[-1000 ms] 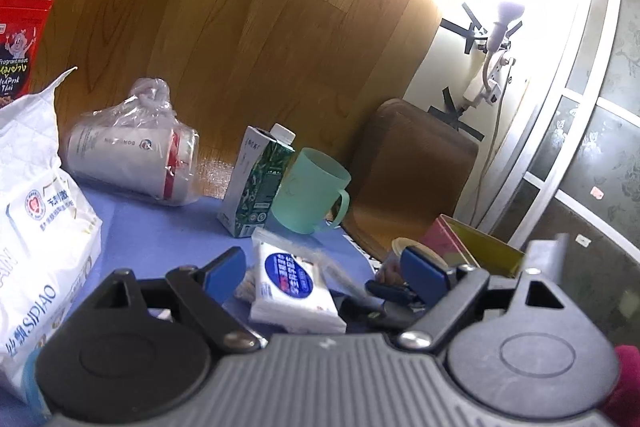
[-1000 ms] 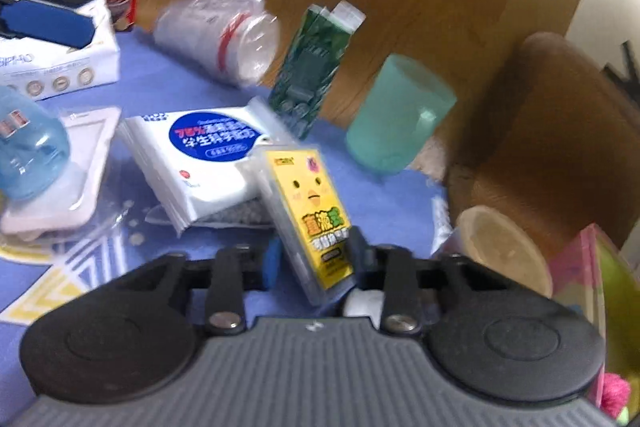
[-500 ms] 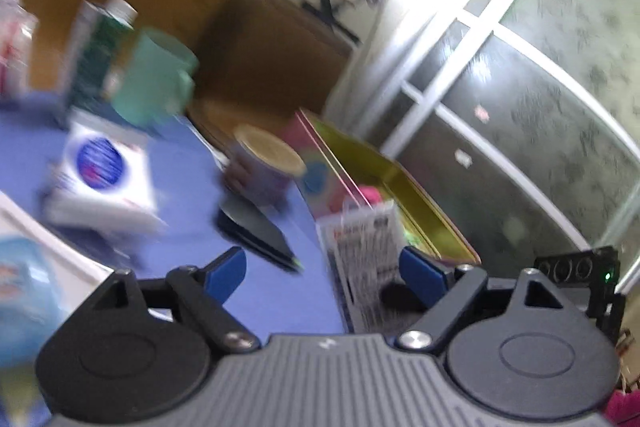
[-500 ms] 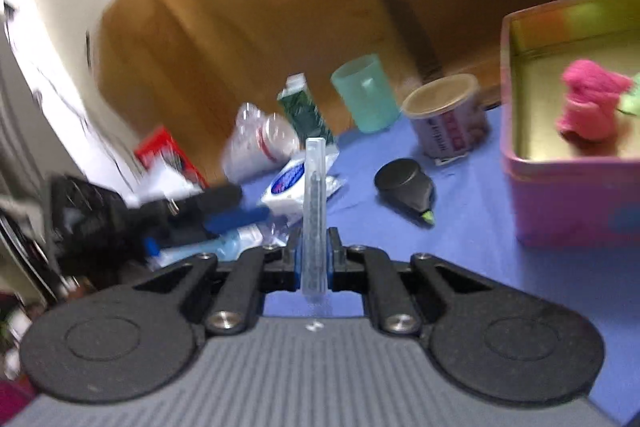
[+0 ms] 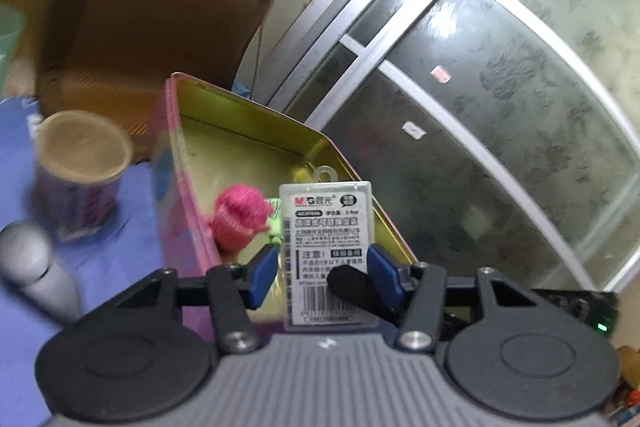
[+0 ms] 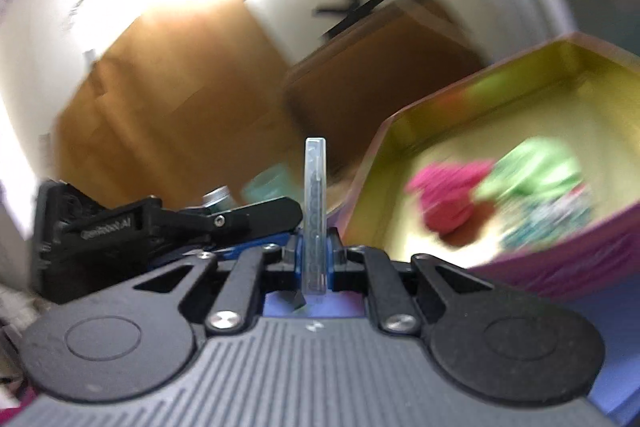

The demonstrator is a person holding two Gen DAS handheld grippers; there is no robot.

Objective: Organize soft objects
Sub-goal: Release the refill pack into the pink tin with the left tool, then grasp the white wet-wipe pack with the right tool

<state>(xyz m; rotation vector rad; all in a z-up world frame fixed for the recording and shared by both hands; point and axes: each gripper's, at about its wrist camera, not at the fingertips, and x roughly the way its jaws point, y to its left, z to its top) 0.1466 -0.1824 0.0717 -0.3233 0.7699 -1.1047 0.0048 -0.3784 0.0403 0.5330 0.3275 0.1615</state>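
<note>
A clear plastic case [image 5: 328, 227] with a printed label stands upright in front of the open pink tin [image 5: 240, 131]. My right gripper [image 6: 316, 251] is shut on the case [image 6: 316, 195], seen edge-on; one of its black fingers [image 5: 352, 287] shows across the label. My left gripper [image 5: 322, 263] is closing on the same case, with its blue pads [image 5: 264, 267] at both side edges. In the right wrist view, the left gripper's finger [image 6: 248, 213] reaches in from the left. Inside the tin [image 6: 460, 83] lie a pink yarn toy [image 5: 240, 219] [image 6: 448, 195] and a green soft thing [image 6: 532, 167].
A paper cup [image 5: 80, 163] and a blurred grey rounded object [image 5: 32, 267] stand on the blue cloth [image 5: 120, 219] left of the tin. A brown chair [image 5: 160, 19] is behind the table. Frosted glass doors [image 5: 500, 107] fill the right side.
Both hands swung right, from the cluttered cloth to the tin. The right gripper rolled the case onto its edge. The left jaws, wide before, have narrowed onto the case.
</note>
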